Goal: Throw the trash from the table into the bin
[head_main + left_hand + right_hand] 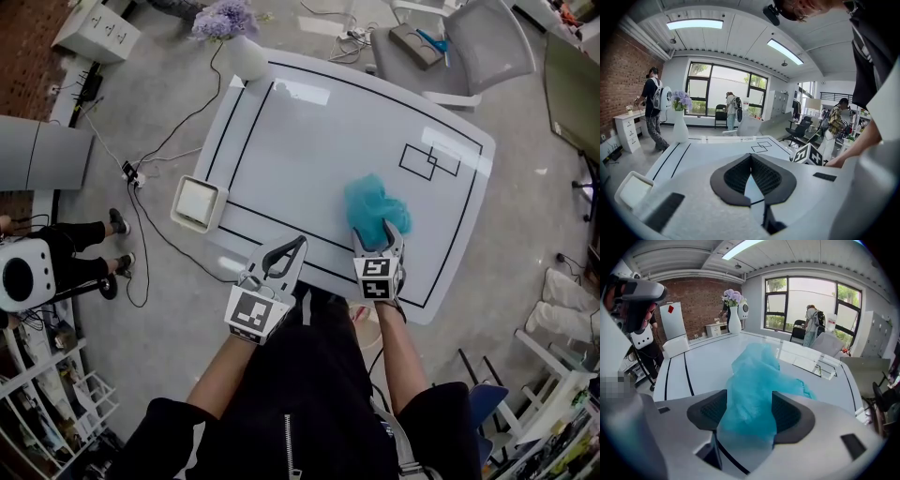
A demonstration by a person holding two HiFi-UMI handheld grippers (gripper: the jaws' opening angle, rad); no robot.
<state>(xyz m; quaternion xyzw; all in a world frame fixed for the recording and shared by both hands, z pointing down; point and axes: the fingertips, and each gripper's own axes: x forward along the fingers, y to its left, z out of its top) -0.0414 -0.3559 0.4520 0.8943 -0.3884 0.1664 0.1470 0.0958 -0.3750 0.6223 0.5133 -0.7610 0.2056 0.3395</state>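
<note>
A crumpled blue plastic bag (375,208) lies on the white table (309,141), near its front edge at the right. My right gripper (380,246) reaches over that edge and is shut on the bag's near end. In the right gripper view the bag (754,371) fills the gap from pad to pad of the right gripper (750,404). My left gripper (284,255) hovers over the front edge, left of the bag, shut and empty. Its tips meet in the left gripper view (751,157). A white square bin (197,203) stands on the floor by the table's left side.
A white vase of purple flowers (234,37) stands at the table's far left corner. A grey chair (459,47) sits behind the far side. Cables run across the floor (155,150) left of the bin. The bin (633,187) shows low at the left in the left gripper view.
</note>
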